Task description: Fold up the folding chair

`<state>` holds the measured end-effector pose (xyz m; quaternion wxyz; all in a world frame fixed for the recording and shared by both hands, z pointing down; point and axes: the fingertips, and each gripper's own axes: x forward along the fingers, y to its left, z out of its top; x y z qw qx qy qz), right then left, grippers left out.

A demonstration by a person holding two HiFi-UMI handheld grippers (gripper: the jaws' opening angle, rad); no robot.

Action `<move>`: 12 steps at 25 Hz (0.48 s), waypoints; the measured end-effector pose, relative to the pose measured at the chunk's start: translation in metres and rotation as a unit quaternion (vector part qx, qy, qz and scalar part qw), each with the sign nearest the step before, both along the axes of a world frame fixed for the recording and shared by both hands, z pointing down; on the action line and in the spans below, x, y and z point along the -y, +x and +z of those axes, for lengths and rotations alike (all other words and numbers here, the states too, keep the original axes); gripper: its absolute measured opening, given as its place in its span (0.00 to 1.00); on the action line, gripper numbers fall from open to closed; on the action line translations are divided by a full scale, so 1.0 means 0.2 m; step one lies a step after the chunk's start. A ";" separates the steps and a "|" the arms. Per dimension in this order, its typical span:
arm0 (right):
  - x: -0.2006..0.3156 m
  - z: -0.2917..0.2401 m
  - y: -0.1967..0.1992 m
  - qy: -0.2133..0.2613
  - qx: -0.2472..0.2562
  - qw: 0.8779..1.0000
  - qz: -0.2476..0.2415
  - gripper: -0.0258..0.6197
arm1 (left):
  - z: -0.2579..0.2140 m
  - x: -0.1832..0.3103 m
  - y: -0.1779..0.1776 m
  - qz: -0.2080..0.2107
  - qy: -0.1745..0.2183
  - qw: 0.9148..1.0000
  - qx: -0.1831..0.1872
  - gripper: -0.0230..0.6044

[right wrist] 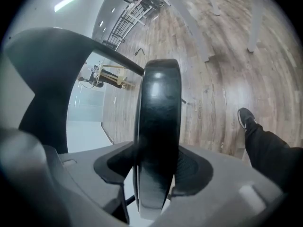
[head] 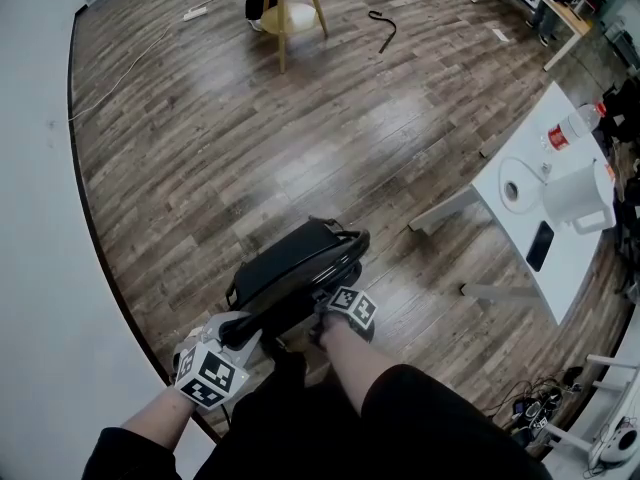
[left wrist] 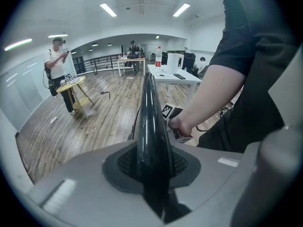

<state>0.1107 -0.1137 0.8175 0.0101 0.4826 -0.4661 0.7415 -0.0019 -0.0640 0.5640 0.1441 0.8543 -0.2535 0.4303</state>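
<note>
The left gripper fingers clamp narrow on a glossy black frame tube. The right gripper fingers hold, wider, a thick black rim of the same black tube-framed folding chair, which extends ahead of both and looks nearly flat. Judged: close both parts evenly; the smooth tube may slip.

**Folding chair clamped in the right gripper**

A thick, rounded black edge of the chair is seen standing upright between the grey jaws; the dark pads are pressed against it on both sides; another dark, curved part of the chair is seen at the upper left. A wooden floor is spread out behind; white table legs are seen at the top; a black shoe and a dark trouser leg are seen at the right; a small wooden table is made out far off at the left.
</note>
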 end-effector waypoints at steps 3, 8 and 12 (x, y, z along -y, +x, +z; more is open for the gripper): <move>0.04 -0.02 -0.02 0.002 -0.005 1.000 0.003 0.38 | -0.01 0.01 0.00 -0.004 0.001 1.000 0.000 0.16; 0.08 -0.06 -0.05 0.001 -0.013 1.000 0.006 0.37 | -0.02 0.03 -0.03 -0.011 0.002 1.000 -0.002 0.16; 0.11 -0.07 -0.06 -0.002 -0.015 1.000 0.008 0.37 | -0.03 0.06 -0.03 -0.008 0.004 1.000 -0.001 0.15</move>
